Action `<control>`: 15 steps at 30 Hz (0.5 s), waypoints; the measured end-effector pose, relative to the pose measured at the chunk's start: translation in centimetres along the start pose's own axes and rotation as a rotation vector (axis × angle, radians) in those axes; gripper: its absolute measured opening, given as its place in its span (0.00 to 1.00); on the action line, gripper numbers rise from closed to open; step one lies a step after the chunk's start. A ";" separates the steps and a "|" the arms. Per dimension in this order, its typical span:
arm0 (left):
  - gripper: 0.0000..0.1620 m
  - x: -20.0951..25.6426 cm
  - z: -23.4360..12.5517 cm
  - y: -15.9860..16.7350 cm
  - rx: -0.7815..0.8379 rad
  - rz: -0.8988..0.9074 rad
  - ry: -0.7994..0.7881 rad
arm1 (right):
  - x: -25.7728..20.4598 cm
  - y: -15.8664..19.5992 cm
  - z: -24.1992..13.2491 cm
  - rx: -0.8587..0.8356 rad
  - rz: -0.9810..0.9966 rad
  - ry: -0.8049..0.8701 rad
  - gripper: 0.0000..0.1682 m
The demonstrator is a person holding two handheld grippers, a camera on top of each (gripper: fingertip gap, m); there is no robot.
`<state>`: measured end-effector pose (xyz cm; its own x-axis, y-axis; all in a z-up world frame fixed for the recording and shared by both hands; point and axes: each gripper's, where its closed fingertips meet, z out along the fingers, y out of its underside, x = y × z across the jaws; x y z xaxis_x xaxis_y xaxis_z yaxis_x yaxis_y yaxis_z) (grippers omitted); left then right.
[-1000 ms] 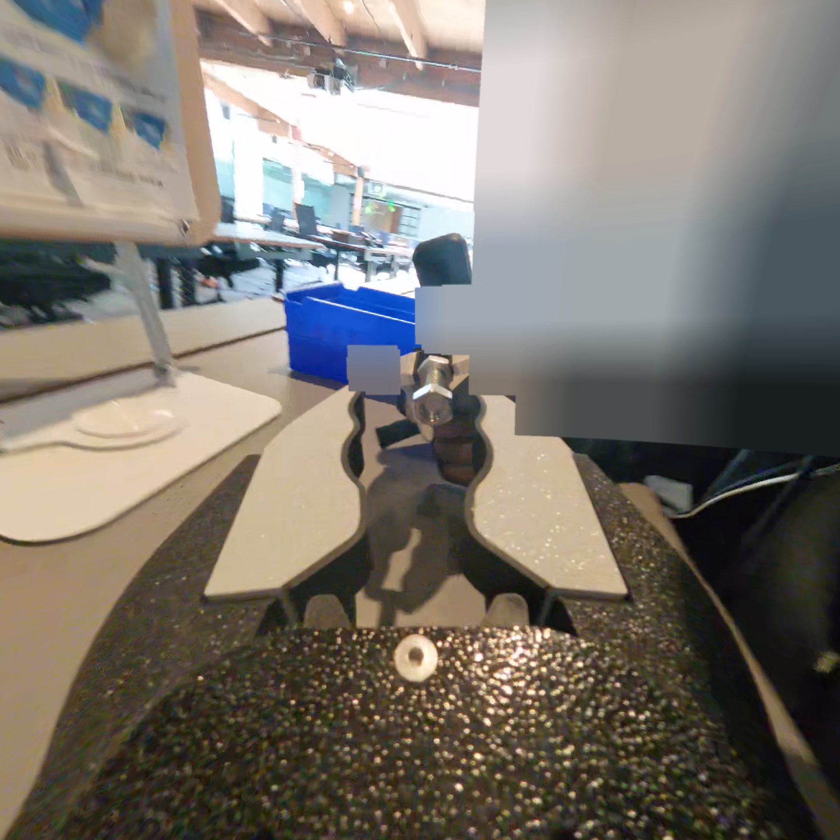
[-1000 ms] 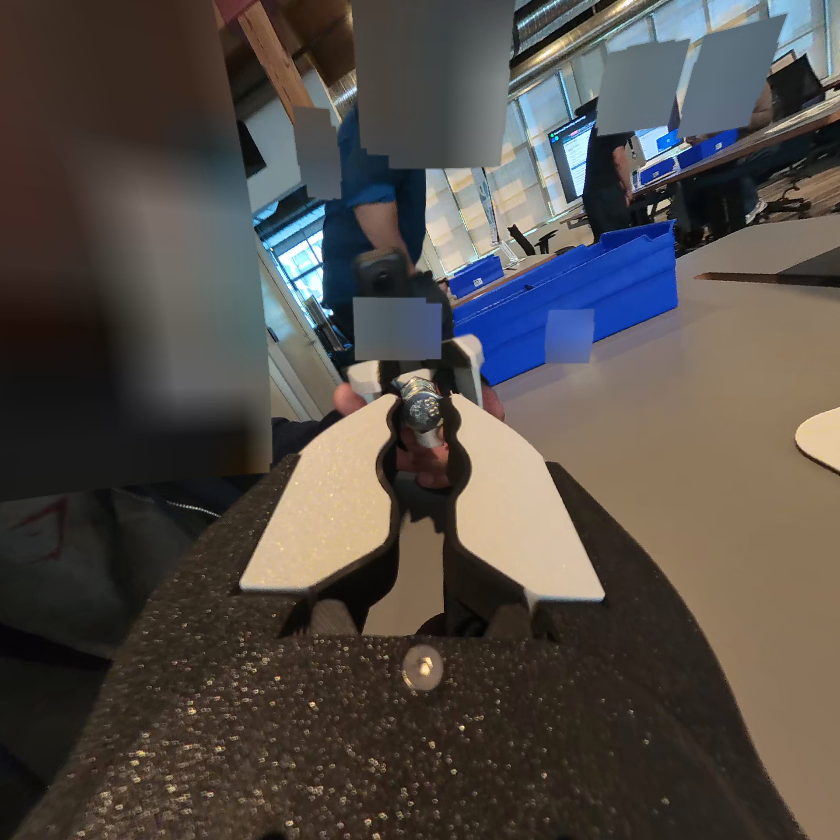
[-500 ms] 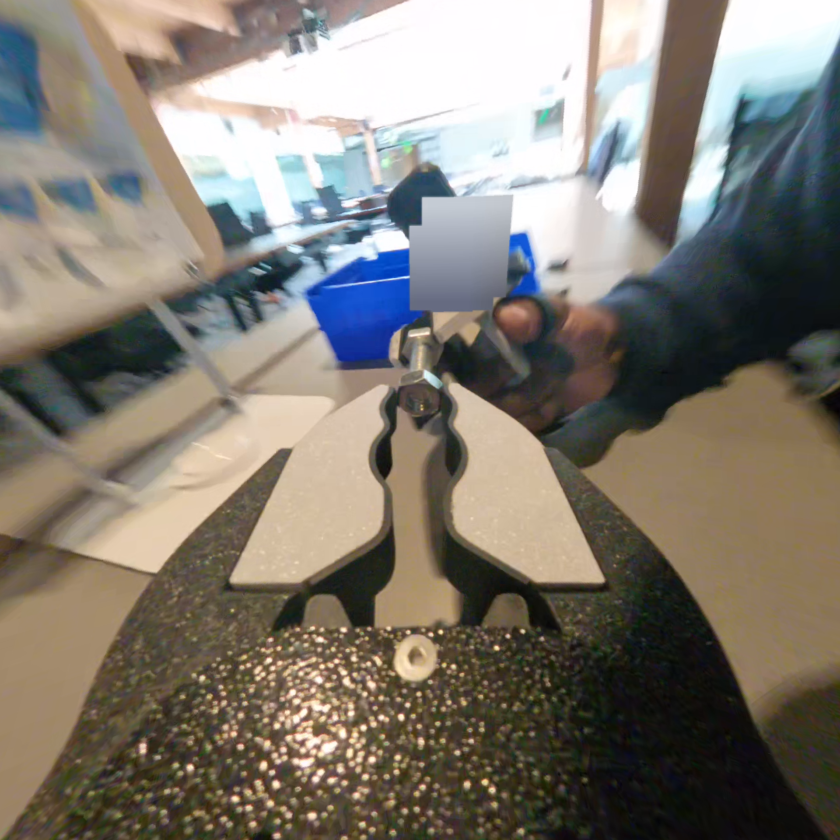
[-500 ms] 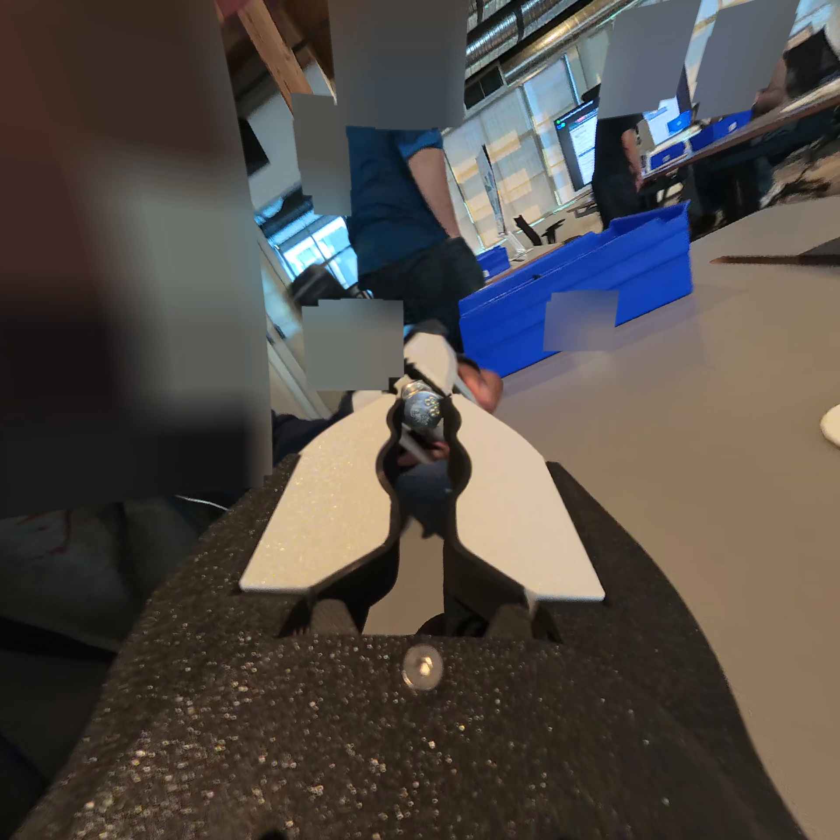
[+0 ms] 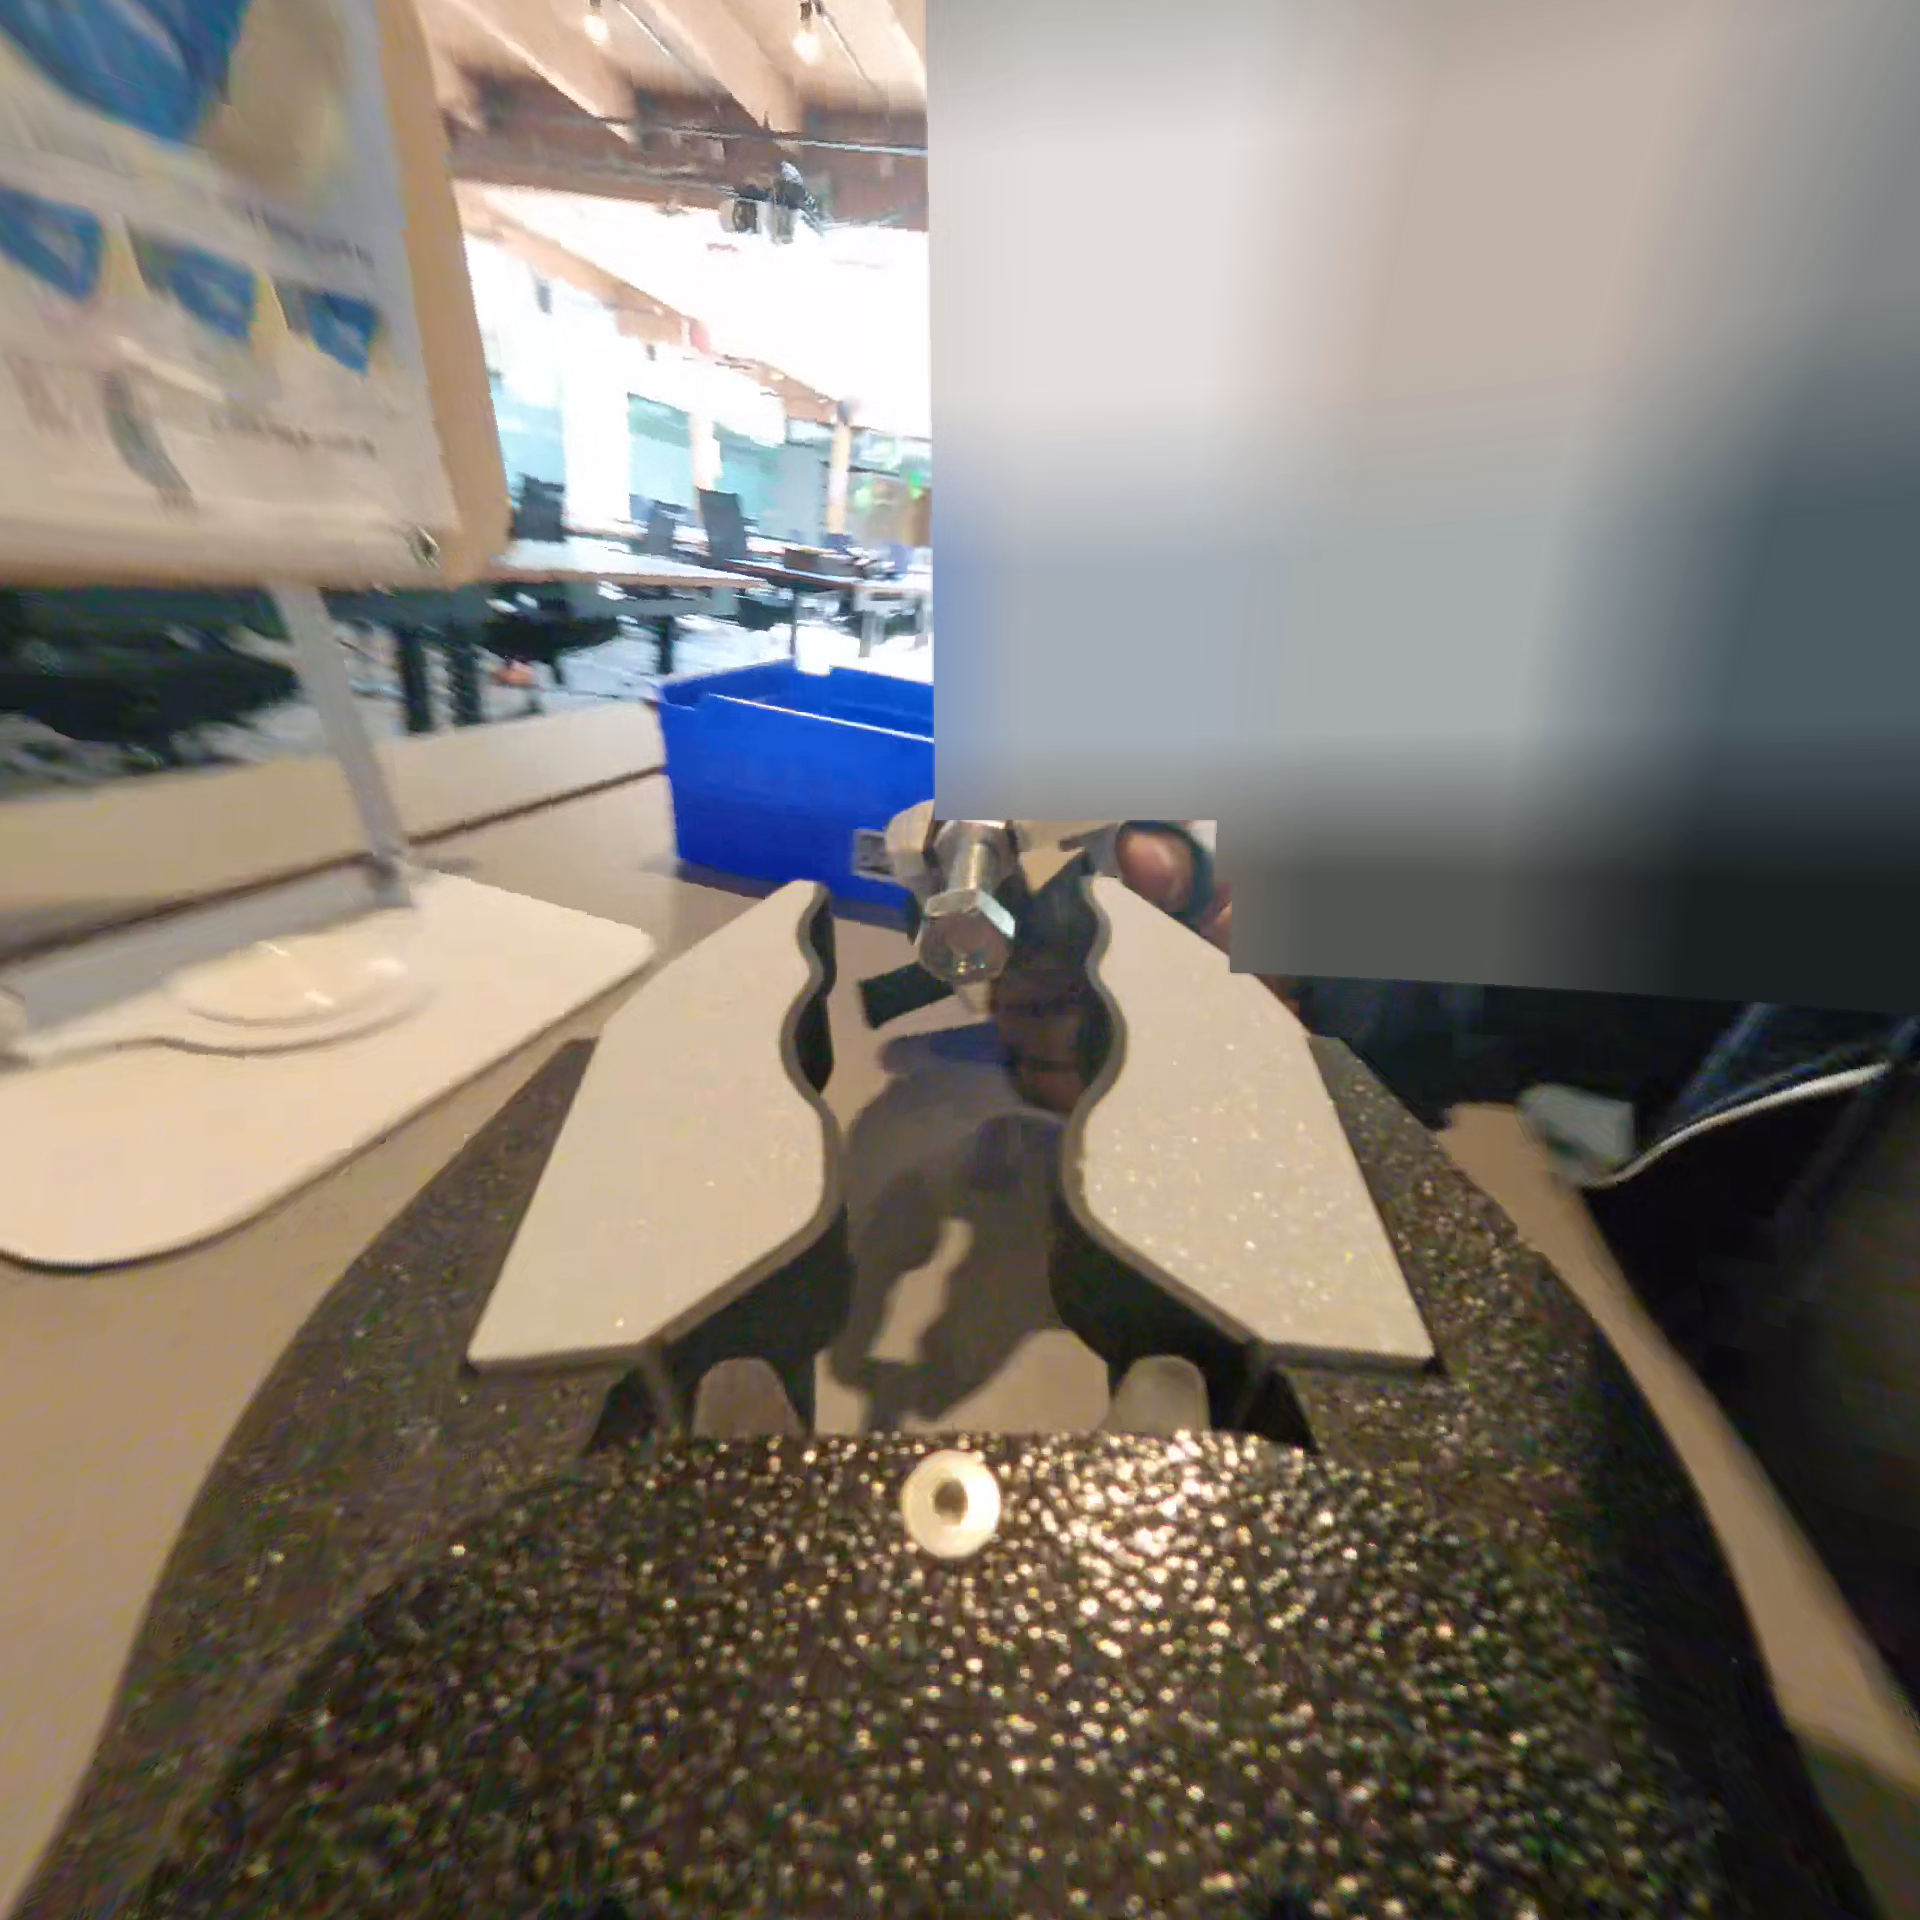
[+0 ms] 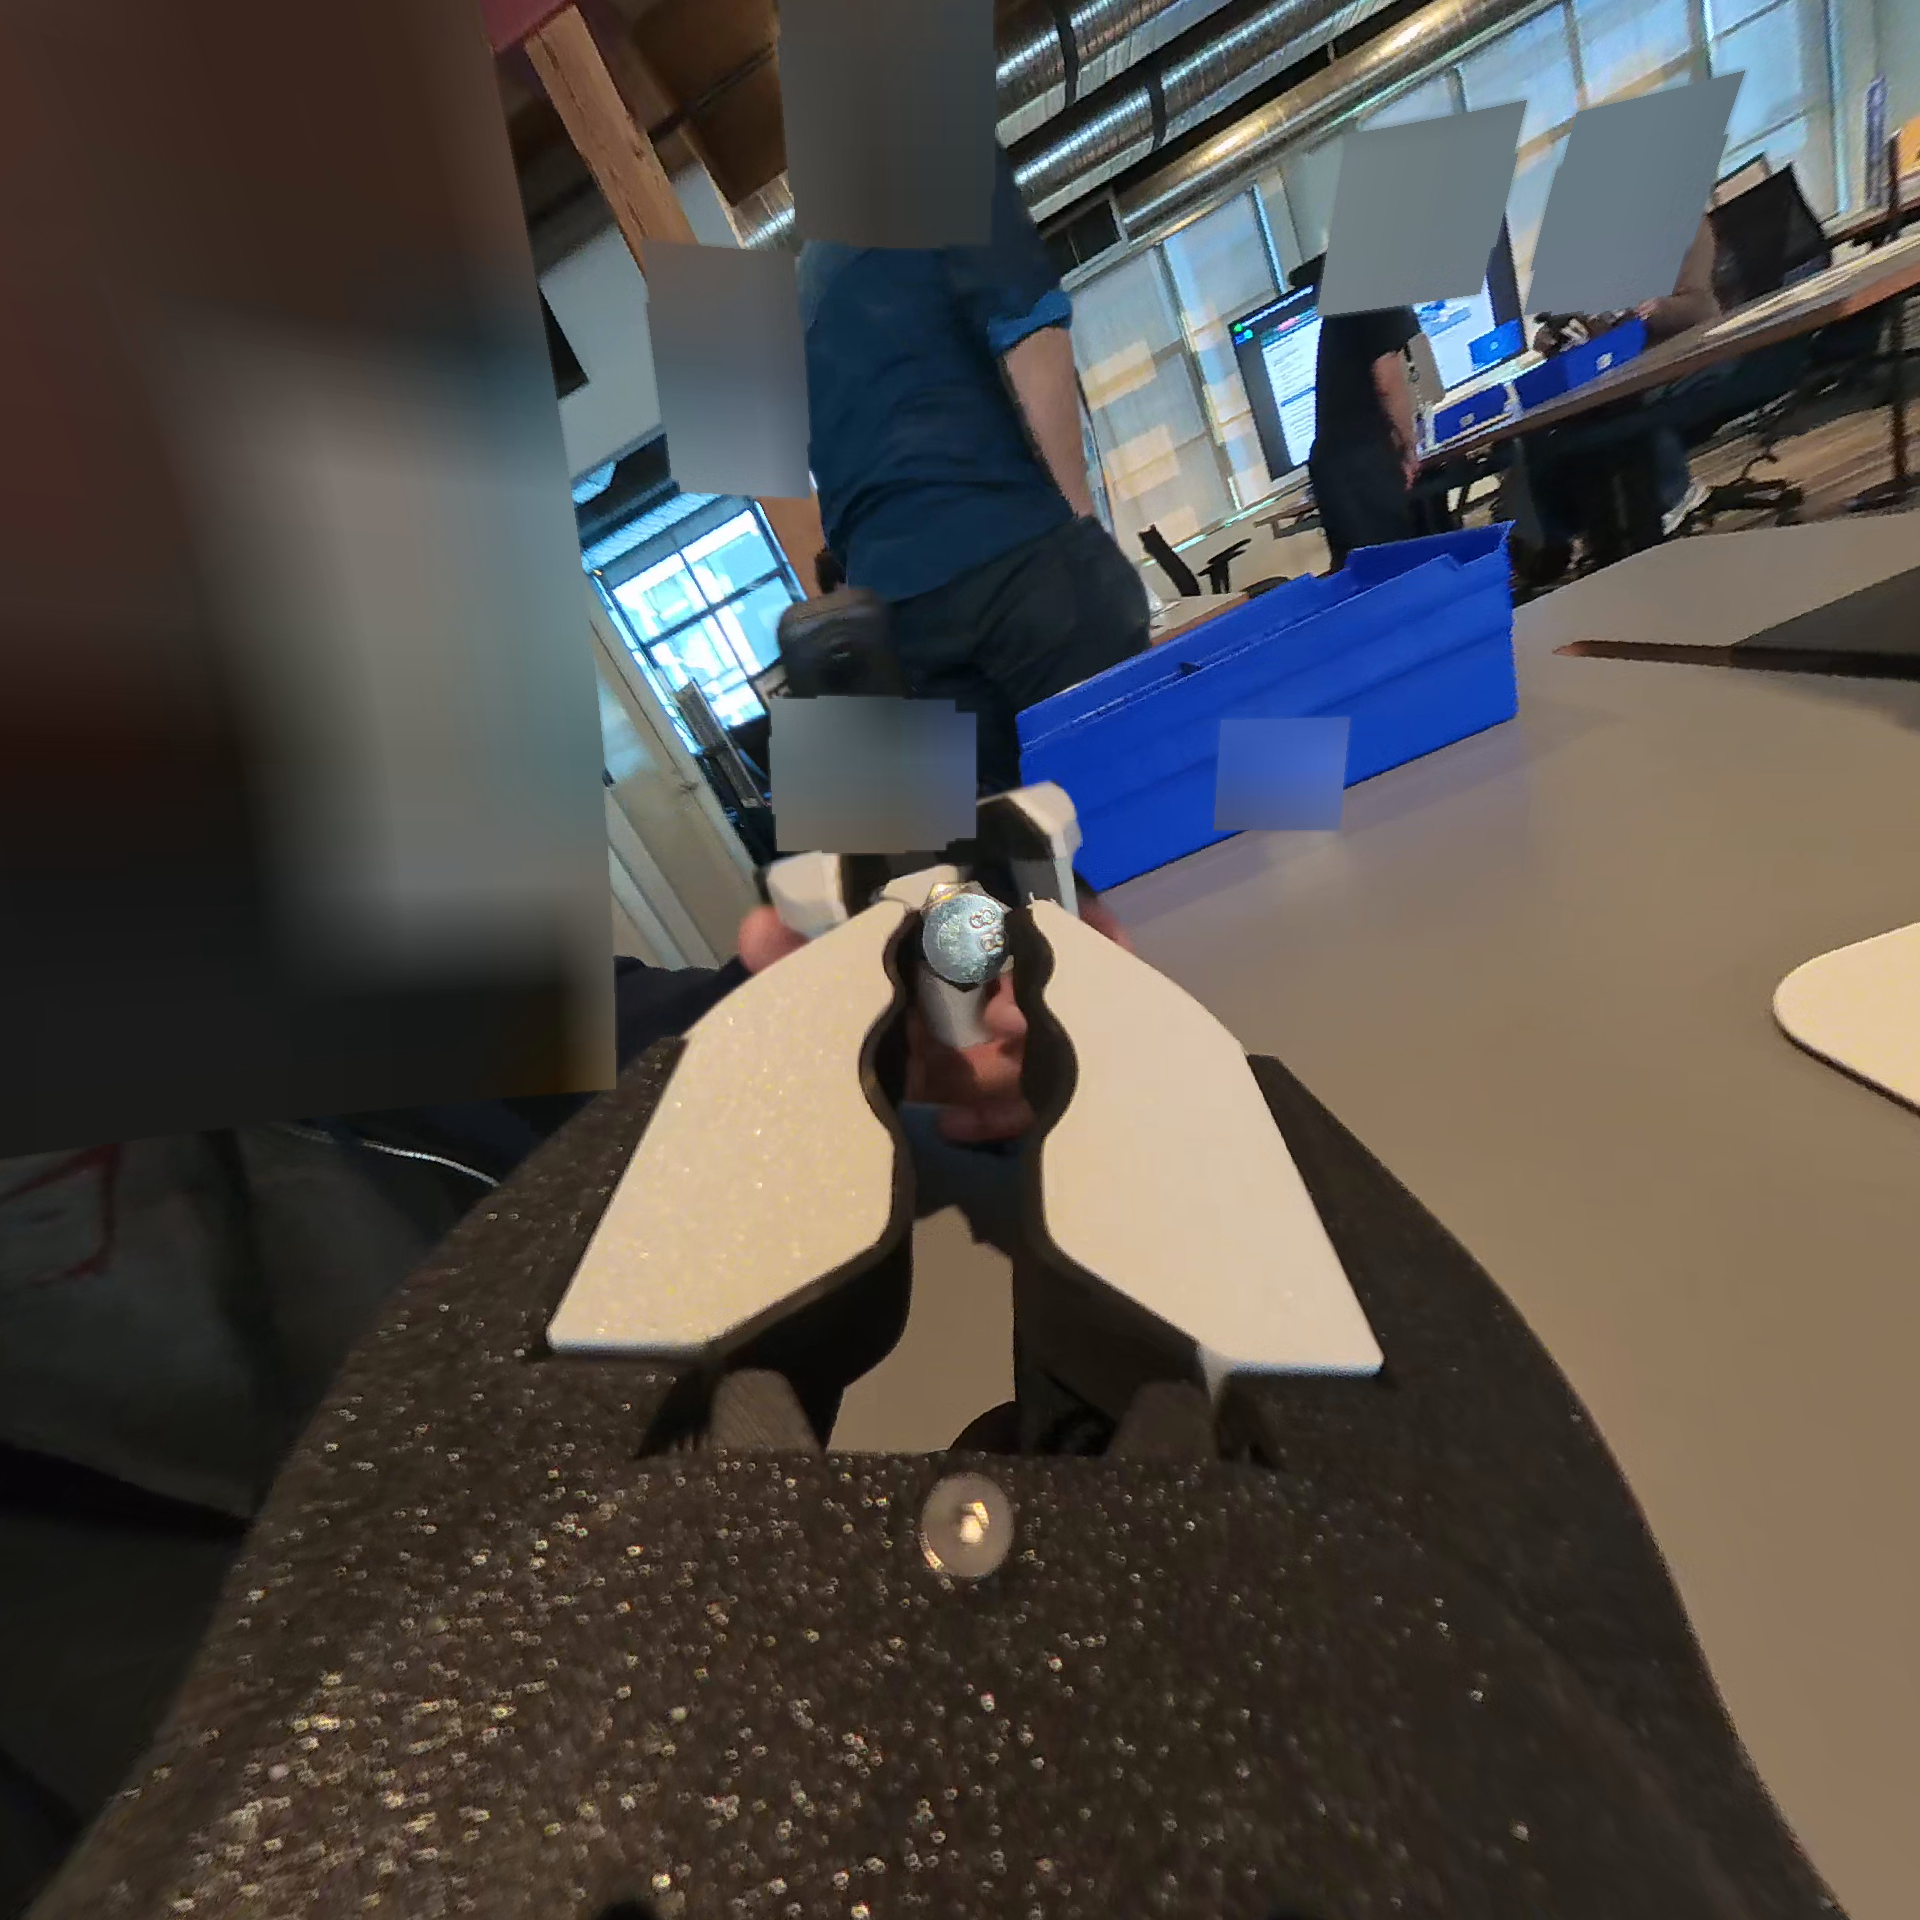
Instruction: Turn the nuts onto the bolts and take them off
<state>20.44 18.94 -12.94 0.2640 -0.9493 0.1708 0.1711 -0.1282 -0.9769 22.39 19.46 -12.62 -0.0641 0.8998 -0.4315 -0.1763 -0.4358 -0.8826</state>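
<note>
The table (image 6: 1558, 1039) is grey. On it is a blue bin (image 6: 1299, 675); its inside is not visible, and its label is blurred.

R gripper (image 6: 961, 920): fingers nearly together, pinching the head of the bolt (image 6: 966, 940). The head has stamped marks.

L gripper (image 5: 951, 904): fingers spread wide, touching nothing. The nut (image 5: 961, 940) sits on the bolt's end between the tips, w/ free space on both sides.

A white stand (image 5: 260, 1039) w/ a printed sheet (image 5: 208, 260) is at left; its text is too blurred to read.
</note>
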 end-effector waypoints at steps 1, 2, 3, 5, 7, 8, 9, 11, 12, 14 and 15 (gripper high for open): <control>0.26 0.0 0.0 0.0 0.009 -0.086 0.029 | 0.0 0.0 0.0 -0.004 -0.007 0.004 0.09; 0.26 0.0 0.1 0.1 0.011 -0.163 0.056 | 0.0 0.0 0.0 -0.008 -0.018 0.009 0.09; 0.26 0.0 0.1 0.4 0.005 -0.233 0.074 | 0.1 0.1 0.0 -0.014 -0.033 0.018 0.09; 0.25 -0.1 0.2 0.8 -0.011 -0.354 0.110 | 0.1 0.1 0.0 -0.028 -0.071 0.032 0.10; 0.25 0.1 0.3 1.2 -0.020 -0.467 0.154 | 0.0 0.0 0.0 -0.036 -0.112 0.044 0.09; 0.24 0.2 0.3 1.3 -0.019 -0.518 0.175 | -0.1 0.0 0.0 -0.039 -0.129 0.046 0.10; 0.23 0.2 0.3 1.4 -0.014 -0.562 0.189 | -0.2 -0.1 0.1 -0.043 -0.143 0.047 0.10; 0.20 0.3 0.3 1.4 0.002 -0.626 0.218 | -0.3 0.1 0.2 -0.054 -0.161 0.048 0.10; 0.18 0.4 0.3 1.3 0.009 -0.647 0.235 | -0.3 0.2 0.2 -0.060 -0.167 0.051 0.09; 0.11 0.6 0.3 1.5 -0.003 -0.657 0.250 | -0.3 0.4 0.3 -0.068 -0.178 0.054 0.09; 0.10 0.6 0.3 1.5 -0.004 -0.633 0.242 | -0.3 0.4 0.3 -0.069 -0.176 0.053 0.09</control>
<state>21.12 18.24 -14.25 -0.1057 -0.7282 0.6772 0.2193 -0.6813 -0.6984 22.03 19.04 -12.81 0.0140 0.9608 -0.2768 -0.1125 -0.2736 -0.9553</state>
